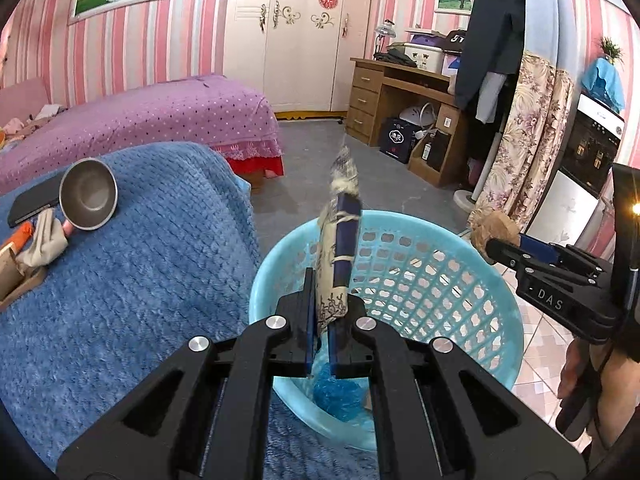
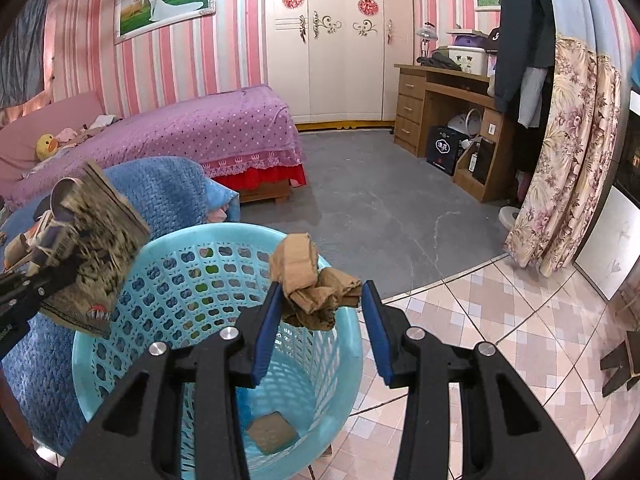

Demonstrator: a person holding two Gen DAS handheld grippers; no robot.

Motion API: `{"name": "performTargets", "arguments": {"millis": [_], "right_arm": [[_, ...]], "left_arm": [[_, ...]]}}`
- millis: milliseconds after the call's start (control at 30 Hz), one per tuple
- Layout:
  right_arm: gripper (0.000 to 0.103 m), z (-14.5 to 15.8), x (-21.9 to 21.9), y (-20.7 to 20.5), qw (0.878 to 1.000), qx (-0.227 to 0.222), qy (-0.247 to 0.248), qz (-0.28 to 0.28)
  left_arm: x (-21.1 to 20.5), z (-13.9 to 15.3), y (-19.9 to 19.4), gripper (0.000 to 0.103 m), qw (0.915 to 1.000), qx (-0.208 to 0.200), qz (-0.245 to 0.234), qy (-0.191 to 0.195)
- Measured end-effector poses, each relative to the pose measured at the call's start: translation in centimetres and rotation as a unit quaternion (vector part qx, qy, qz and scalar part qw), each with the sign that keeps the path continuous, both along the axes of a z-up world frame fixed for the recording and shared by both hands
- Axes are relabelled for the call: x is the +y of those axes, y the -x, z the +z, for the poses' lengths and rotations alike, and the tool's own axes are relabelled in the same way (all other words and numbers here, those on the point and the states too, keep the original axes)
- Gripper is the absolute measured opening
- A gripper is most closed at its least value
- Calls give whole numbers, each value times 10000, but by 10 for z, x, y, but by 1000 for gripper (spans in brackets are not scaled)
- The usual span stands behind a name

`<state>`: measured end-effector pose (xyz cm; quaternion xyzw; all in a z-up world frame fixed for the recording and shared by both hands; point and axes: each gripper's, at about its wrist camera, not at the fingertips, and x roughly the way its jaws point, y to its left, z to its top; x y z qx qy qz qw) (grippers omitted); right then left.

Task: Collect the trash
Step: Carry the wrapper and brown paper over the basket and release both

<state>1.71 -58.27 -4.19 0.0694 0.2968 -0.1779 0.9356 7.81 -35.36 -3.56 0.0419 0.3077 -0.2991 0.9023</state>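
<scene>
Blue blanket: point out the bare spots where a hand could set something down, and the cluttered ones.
The blue blanket lies bare across its middle and near side, from the metal bowl down to the turquoise basket. Its far left corner is crowded: the bowl, a dark flat case, a crumpled cloth and cardboard sit together.

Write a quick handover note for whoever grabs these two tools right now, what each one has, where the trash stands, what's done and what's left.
Left tool: shut on a flat printed wrapper, held above the basket's left rim.
Right tool: shut on a crumpled brown paper wad, held over the basket's opening.
Blue basket: on the floor beside the blue blanket; a blue plastic bag and a tan square piece already lie in its bottom.
Left: release both pieces into the basket. A metal bowl, a dark flat item and some cloth sit on the blanket; check them for trash.
</scene>
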Motion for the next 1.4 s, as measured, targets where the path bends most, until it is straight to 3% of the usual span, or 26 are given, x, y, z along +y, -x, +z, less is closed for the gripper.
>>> {"name": "performTargets", "arguments": {"millis": [167, 200, 267, 300, 333, 533, 633, 833, 1233, 1300, 1400], "right_arm": [[41, 1, 2, -1, 10000, -1, 13, -3], [41, 1, 2, -1, 10000, 7, 15, -5], [41, 0, 3, -1, 10000, 21, 20, -8], [41, 0, 3, -1, 10000, 26, 24, -9], [41, 0, 3, -1, 10000, 28, 28, -11], [41, 0, 4, -2, 10000, 53, 54, 5], [42, 0, 6, -4, 10000, 65, 52, 16], [43, 1, 12, -7, 9999, 82, 101, 57], [43, 1, 10, -9, 9999, 92, 35, 36], [43, 1, 9, -8, 10000, 91, 16, 7], [43, 1, 8, -8, 10000, 93, -1, -2]], "left_arm": [[0, -4, -5, 4, 9998, -57, 56, -157], [2, -5, -7, 9, 9998, -59, 87, -178], [6, -5, -10, 33, 9995, -86, 187, -233], [9, -5, -11, 53, 9991, -148, 294, -265], [13, -3, -12, 63, 9985, -229, 406, -283], [31, 0, -23, 88, 9948, -412, 820, -448], [42, 0, -27, 94, 9940, -388, 938, -412], [47, 1, -28, 97, 9931, -445, 958, -511], [40, 5, -19, 97, 9989, -17, 463, 95], [38, 3, -19, 97, 9990, 10, 441, 57], [30, -3, -21, 96, 9985, 18, 462, -298]]}}
